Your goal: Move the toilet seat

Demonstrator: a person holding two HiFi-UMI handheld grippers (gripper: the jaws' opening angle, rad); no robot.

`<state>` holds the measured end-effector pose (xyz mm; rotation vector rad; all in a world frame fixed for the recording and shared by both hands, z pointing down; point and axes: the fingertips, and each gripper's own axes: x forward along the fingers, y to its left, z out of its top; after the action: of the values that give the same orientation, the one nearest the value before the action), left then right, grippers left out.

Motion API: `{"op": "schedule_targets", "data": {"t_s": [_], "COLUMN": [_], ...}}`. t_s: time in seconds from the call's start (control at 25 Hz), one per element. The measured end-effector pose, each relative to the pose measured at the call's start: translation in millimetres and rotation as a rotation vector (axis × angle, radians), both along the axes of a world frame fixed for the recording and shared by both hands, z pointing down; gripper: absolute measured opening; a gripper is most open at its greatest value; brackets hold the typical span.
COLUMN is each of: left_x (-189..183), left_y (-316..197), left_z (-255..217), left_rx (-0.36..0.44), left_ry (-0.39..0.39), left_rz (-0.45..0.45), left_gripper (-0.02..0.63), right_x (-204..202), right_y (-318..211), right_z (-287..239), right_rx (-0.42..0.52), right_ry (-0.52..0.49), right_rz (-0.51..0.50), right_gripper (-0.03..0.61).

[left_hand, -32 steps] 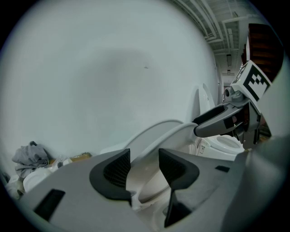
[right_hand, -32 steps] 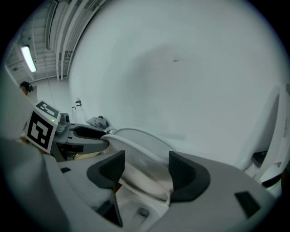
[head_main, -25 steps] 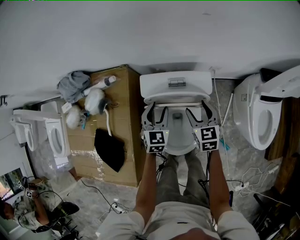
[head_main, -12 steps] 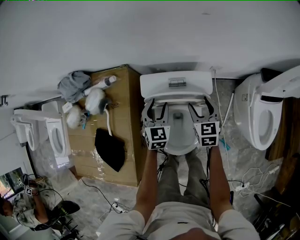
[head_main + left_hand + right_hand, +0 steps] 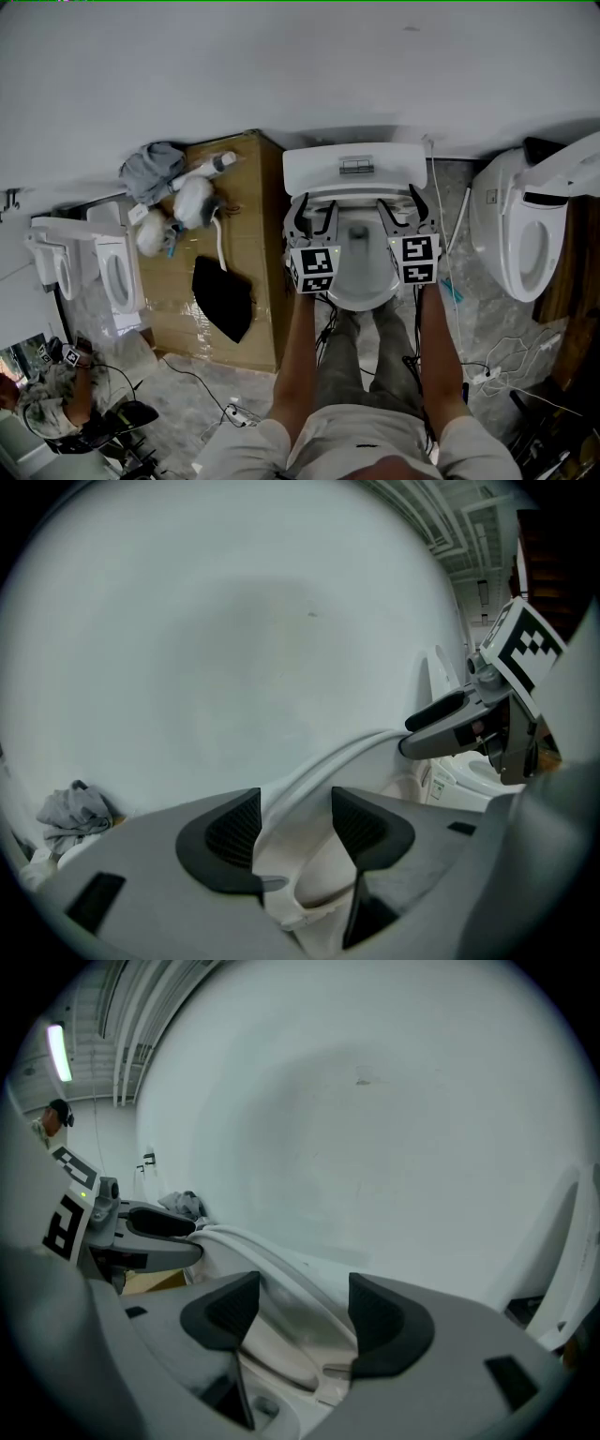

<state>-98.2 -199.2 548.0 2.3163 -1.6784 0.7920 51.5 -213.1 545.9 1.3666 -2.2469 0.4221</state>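
I stood over the toilet [image 5: 361, 281] with one gripper at each side edge of its bowl, so I could carry the toilet seat [image 5: 319, 766] evenly from both sides without twisting it on its hinge. The seat was tipped up off the bowl, its rim arching towards the tank [image 5: 352, 169] at the back edge.

My right gripper [image 5: 300, 1316] had its jaws spread wide around the right side of the rim, which ran between them near the left pad with a gap at the other, so nothing was clamped there.

My left gripper [image 5: 295, 822] had just been opening. The left side of the rim lay between its jaws, and I judged that the pads were no longer pressing on it.
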Motion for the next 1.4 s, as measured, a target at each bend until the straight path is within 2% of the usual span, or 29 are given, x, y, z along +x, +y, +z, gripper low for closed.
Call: {"op": "schedule_targets", "data": {"t_s": [0.12,0.52,0.8,1.0,1.08,1.12,1.4], "left_x": [2,7,11,15,17,19,24], "left_y": [-2,13,36,57,67,73,112], "left_z": [2,-6,-27,-50,-61,-67,-104], "left_rx": [-0.013,-0.002,0.015,0.044,0.053,0.058,0.082], "left_ry": [0.001,0.036,0.073,0.118,0.135,0.142,0.198], "left_rz": [0.012,-0.009,0.019,0.043,0.058,0.069,0.118], "left_gripper": [0.255,0.256,0.253,0.208,0.193,0.188,0.161], "right_x": [1,-3,-6,-6,-5,-5,-8], "right_y": [-2,12,41,68,81,87,132], "right_z": [2,-6,-23,-39,-51,-56,-101], "right_rx": [0.009,0.025,0.035,0.040,0.049,0.049,0.091], "right_ry": [0.003,0.017,-0.006,-0.026,-0.043,-0.048,-0.090], "right_rz": [-0.006,-0.037,-0.055,-0.050,-0.041,-0.038,-0.025], "right_gripper": [0.319,0.319,0.319,0.305,0.237,0.227,0.227]}}
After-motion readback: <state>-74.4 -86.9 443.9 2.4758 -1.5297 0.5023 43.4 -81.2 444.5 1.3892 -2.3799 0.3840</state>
